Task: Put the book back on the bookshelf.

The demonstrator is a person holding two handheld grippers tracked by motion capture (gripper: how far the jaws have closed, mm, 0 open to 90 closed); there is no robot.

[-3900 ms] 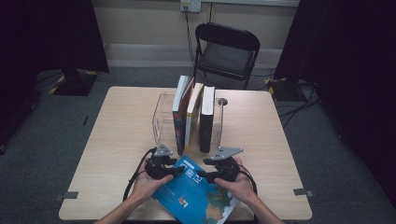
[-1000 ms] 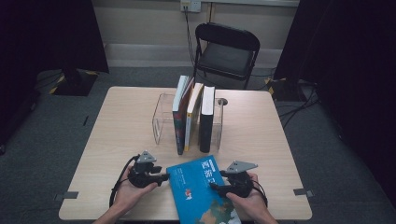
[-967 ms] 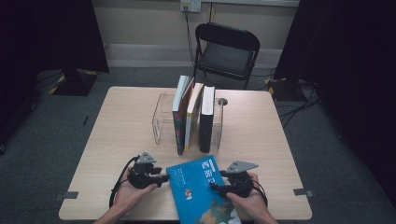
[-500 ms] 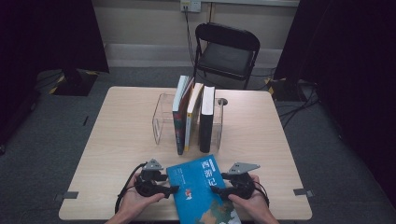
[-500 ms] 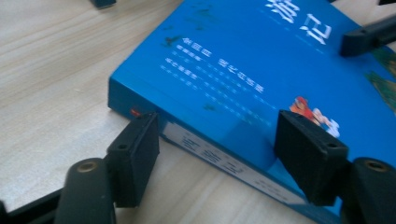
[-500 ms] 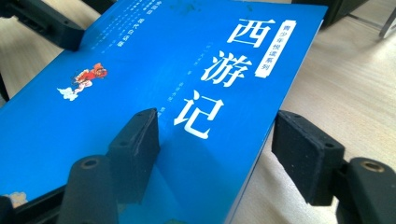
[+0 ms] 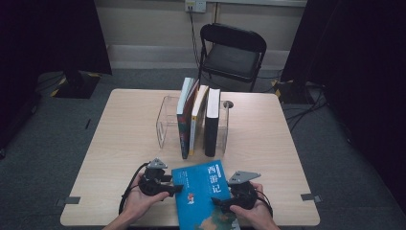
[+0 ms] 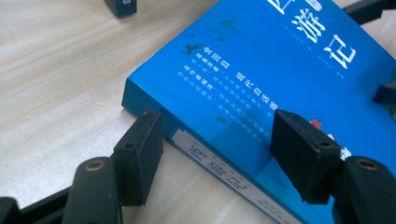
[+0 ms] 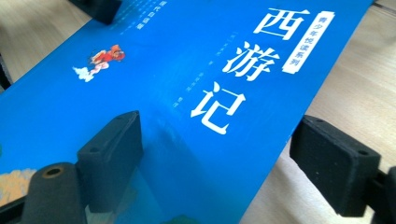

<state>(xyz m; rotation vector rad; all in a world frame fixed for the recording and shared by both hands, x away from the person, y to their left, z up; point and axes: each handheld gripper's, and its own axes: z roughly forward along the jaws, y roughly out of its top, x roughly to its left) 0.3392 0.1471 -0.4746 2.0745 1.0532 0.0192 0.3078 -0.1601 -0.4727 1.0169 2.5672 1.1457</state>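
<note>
A blue book (image 7: 203,191) with white Chinese title characters lies flat at the table's front edge. My left gripper (image 7: 174,188) is at its left, spine side. In the left gripper view the jaws (image 8: 217,123) straddle the spine of the book (image 8: 261,60), one pad by the spine, the other above the cover. They have just been closing a little, with a gap still showing. My right gripper (image 7: 218,201) is at the book's right edge. Its jaws (image 9: 219,126) have just been opening, one pad over the cover (image 9: 187,56), one over bare table.
A clear acrylic book stand (image 7: 165,122) in the middle of the wooden table (image 7: 119,143) holds three upright books (image 7: 196,117), just beyond the blue book. A black folding chair (image 7: 232,50) stands behind the table. A person's hands hold both grippers at the near edge.
The left gripper has moved right, up to the book's spine edge. The right gripper's jaws stand wider apart. The book, held up earlier, lies flat.
</note>
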